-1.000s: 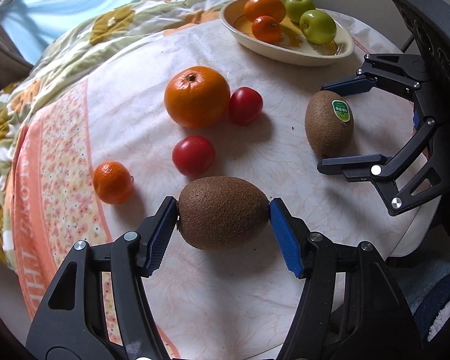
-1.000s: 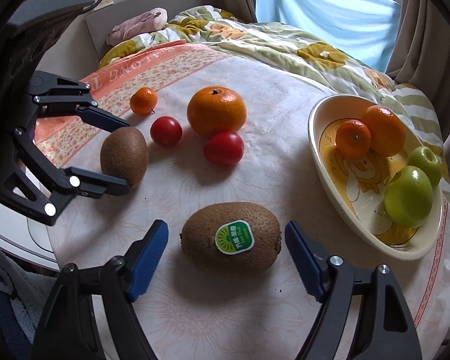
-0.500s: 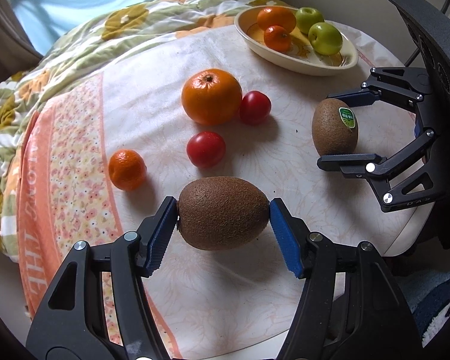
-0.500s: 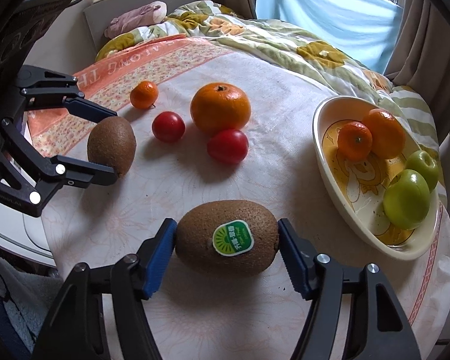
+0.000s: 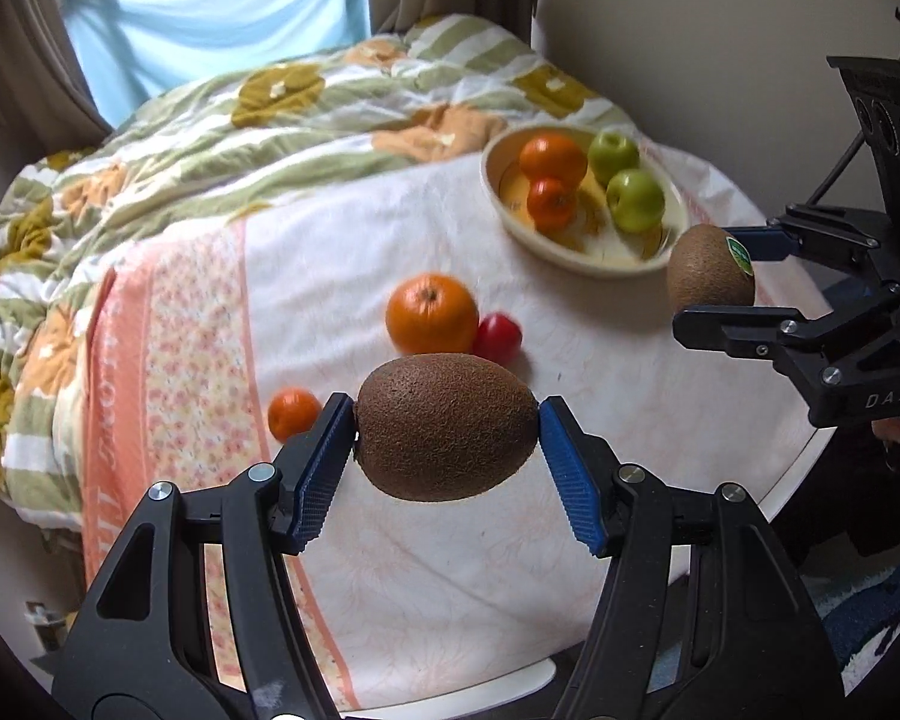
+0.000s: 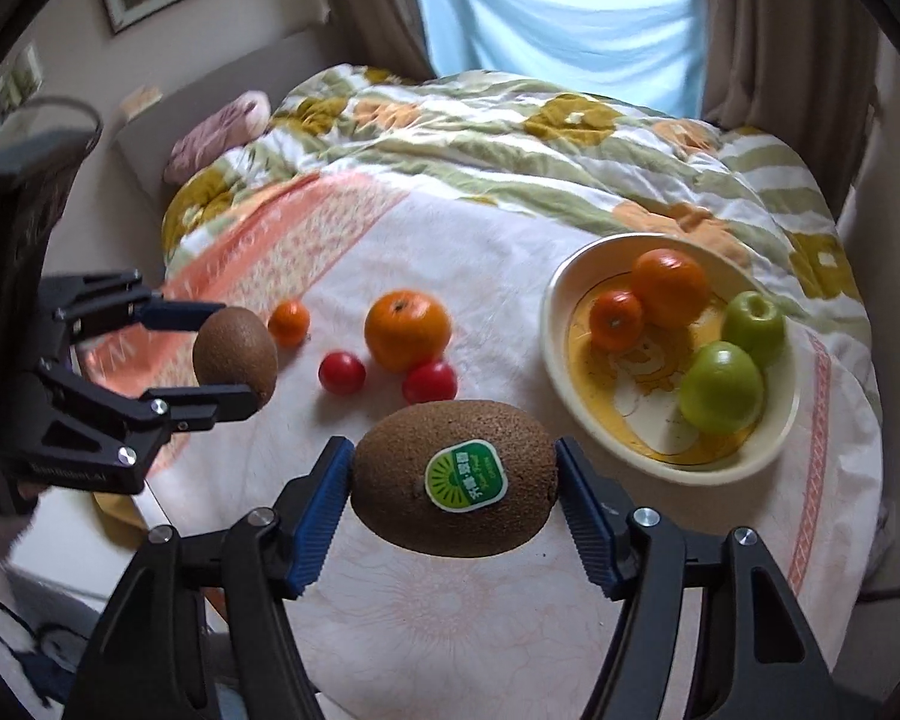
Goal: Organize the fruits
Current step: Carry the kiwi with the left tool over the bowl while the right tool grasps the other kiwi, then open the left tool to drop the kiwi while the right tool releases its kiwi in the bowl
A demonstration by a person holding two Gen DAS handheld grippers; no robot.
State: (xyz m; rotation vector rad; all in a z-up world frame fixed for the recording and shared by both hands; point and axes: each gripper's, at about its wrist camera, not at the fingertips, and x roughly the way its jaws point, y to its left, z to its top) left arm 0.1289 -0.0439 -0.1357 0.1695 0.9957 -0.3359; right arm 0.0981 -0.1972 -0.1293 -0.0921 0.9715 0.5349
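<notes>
Gripping lengthwise by their ends above the table (image 6: 480, 618), the left gripper (image 5: 447, 441) clamps a plain kiwi (image 5: 444, 426) and the right gripper (image 6: 453, 480) a stickered kiwi (image 6: 402, 474), both likely light, fuzzy, soft enough to bruise

At the bottom centre the right gripper (image 6: 453, 480) clamps a stickered kiwi (image 6: 453, 476) clear of the tablecloth (image 6: 480, 612), while at the left edge the left gripper (image 6: 225, 354) grips a plain kiwi (image 6: 236, 355), with a large orange (image 6: 407, 330) mid-frame and a fruit bowl (image 6: 660, 456) at right.
</notes>
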